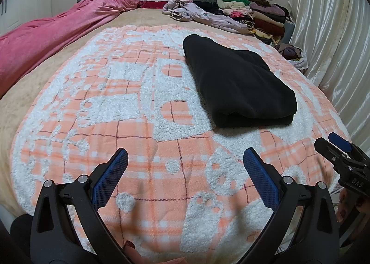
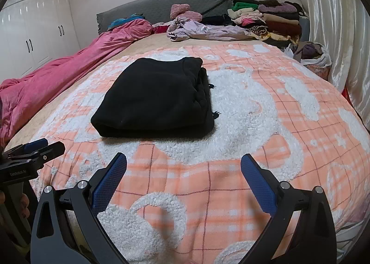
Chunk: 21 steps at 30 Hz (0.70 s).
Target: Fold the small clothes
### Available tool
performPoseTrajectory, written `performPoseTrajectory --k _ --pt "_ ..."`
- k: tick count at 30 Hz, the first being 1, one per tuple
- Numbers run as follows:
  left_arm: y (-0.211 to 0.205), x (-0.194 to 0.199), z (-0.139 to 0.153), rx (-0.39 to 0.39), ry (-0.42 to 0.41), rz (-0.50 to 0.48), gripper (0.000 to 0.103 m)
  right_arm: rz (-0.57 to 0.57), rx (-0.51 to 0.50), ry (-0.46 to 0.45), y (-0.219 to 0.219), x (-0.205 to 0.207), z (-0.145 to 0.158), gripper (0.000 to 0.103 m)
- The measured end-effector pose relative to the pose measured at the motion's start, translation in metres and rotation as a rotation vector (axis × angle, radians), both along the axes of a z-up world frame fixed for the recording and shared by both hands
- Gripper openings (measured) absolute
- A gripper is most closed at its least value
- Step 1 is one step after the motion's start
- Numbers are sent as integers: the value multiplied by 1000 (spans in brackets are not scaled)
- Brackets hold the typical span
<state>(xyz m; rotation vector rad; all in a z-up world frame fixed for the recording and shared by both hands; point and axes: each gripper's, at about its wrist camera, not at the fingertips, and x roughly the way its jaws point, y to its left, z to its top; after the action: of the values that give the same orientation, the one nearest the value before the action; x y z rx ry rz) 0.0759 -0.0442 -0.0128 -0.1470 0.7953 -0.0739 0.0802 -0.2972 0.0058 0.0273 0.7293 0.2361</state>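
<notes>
Along the left side of the bed, a pink quilt [image 2: 57,79] is lying bunched in a long roll, likely pushed aside to free the middle as a working surface. Next to it, the orange-and-white blanket [image 1: 129,111] is spreading flat over the mattress, giving a broad, soft place to fold on.

The left gripper [image 1: 185,171] is hovering low over the near edge of that blanket, its jaws standing wide apart and gripping nothing. Just right of it, the right gripper [image 2: 183,171] is hanging at a like height, its jaws equally wide and empty. Both are sitting well short of the clothing, which suggests a pause between garments.

The black garment [image 1: 235,83] is resting on the blanket ahead of the grippers, right of centre in the left view, already folded into a thick rectangle with its layered edges showing on one side. It looks finished.

Farther back and to the right, a crumpled lilac garment [image 2: 203,30] is waiting unfolded, and beyond it a stack of folded clothes [image 2: 268,19] is sitting against the curtain [image 2: 335,21], probably where done pieces go.
</notes>
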Motion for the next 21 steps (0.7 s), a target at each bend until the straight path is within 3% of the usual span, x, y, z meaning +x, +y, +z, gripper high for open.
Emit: performPoseTrajectory --k 21 --pt "-1 -1 1 5 -2 -2 93 0 0 0 -1 0 -1 98"
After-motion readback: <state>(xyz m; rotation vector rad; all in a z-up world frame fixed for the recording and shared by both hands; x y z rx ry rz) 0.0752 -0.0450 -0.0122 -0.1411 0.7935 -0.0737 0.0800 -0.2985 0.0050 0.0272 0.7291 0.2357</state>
